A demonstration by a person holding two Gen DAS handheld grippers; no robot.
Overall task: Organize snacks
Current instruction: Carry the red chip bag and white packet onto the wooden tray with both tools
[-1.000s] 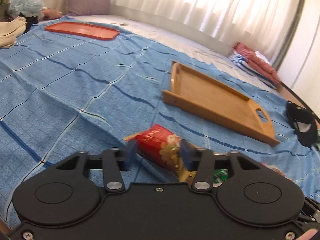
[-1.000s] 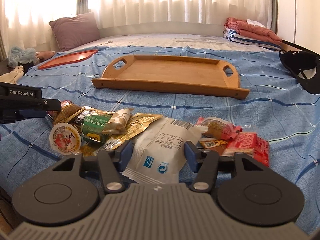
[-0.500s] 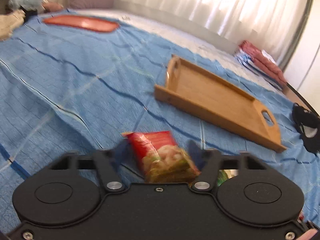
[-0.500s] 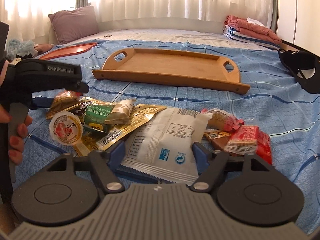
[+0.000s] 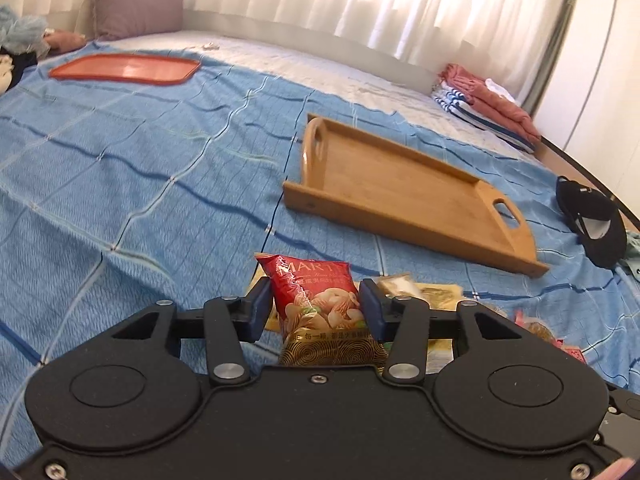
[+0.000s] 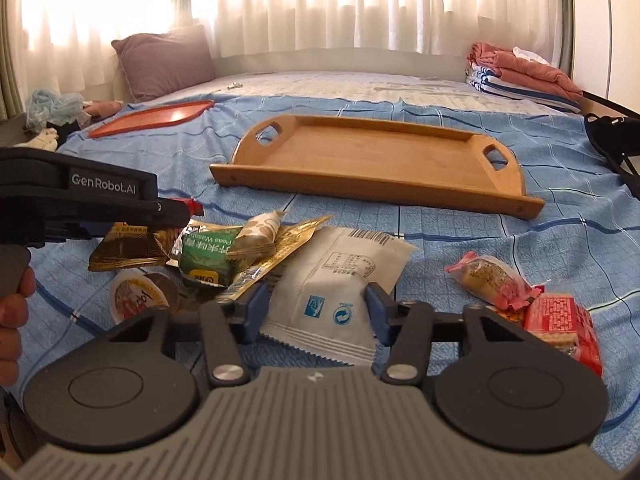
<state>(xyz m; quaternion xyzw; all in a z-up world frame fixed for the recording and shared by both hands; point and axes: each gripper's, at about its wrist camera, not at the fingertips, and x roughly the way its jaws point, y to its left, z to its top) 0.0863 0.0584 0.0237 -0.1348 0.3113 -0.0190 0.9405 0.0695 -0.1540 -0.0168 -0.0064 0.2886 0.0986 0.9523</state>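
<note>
Two handheld grippers work over a blue checked bedspread (image 5: 120, 168). The left gripper (image 5: 316, 310) is closing, its blue pads against the sides of one red snack bag (image 5: 316, 296) lifted above the pile. The right gripper (image 6: 316, 312) is closing around one white packet (image 6: 336, 280) that lies on the bedspread; both pads touch its edges. One wooden tray (image 6: 376, 152) sits beyond the snack pile, well apart from one orange tray (image 6: 152, 118). One green packet (image 6: 204, 258) and one jelly cup (image 6: 138, 300) lie left of the white packet.
</note>
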